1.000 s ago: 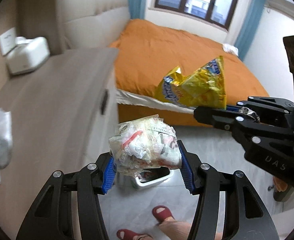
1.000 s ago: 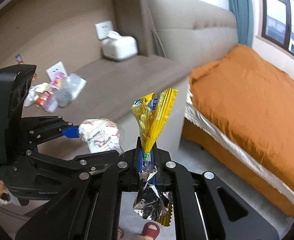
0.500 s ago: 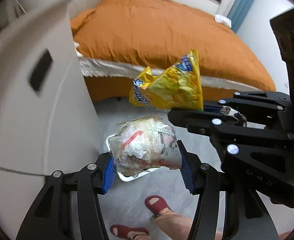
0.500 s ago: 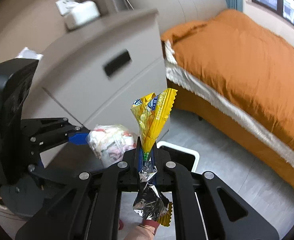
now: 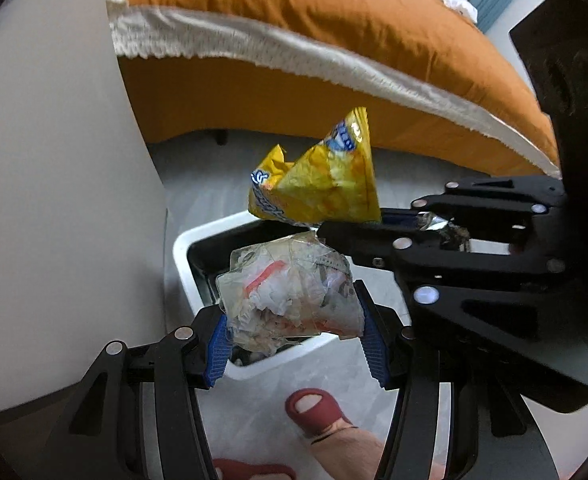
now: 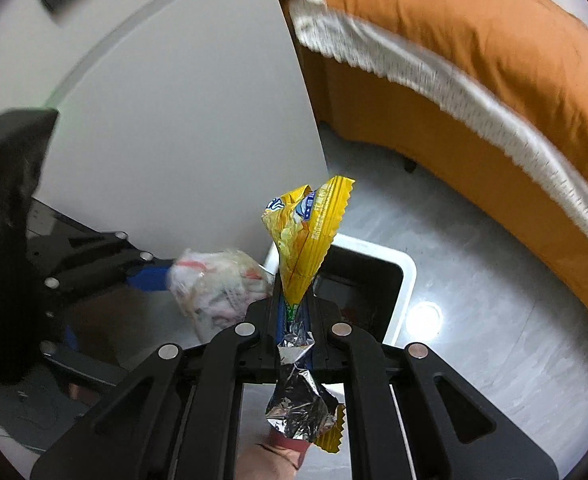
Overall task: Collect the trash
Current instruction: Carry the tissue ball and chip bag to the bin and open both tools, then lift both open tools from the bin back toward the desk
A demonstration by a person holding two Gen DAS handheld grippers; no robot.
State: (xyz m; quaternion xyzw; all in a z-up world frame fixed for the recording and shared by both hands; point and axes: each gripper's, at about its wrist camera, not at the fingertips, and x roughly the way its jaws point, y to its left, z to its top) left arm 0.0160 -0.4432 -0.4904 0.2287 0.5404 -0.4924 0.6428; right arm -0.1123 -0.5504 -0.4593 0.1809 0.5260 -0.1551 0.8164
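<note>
Basically, both grippers hung over the bin, each loaded, with the drop not yet made.

Left wrist view: the left gripper (image 5: 294, 320) was clamped narrow on a clear plastic bag of crumpled trash (image 5: 289, 292), blue pads (image 5: 217, 344) pressing both sides. The bag sat above the near corner of the white bin (image 5: 181, 256), partly overhanging the rim toward the person's red slipper (image 5: 314, 412). The right gripper (image 5: 398, 220) crossed in from the right, pinching the yellow snack bag (image 5: 318, 184) over the bin's far edge. The bin stood on the floor between the white cabinet (image 5: 53, 160) and the orange bed (image 5: 334, 20).

Right wrist view: the right gripper (image 6: 294, 312) was closed tight on the snack bag's (image 6: 306, 236) neck, foil tail (image 6: 298, 404) hanging behind the fingers. The bin's (image 6: 406, 276) dark opening lay just ahead and below. The trash bag (image 6: 217, 288) showed left of it, at the bin's left edge.

Judgement: the left bag looked off-centre; it should be nudged forward over the opening before letting go. Both should be lowered toward the rim and released one at a time, since the light snack bag could flutter out or catch on the left fingers.
</note>
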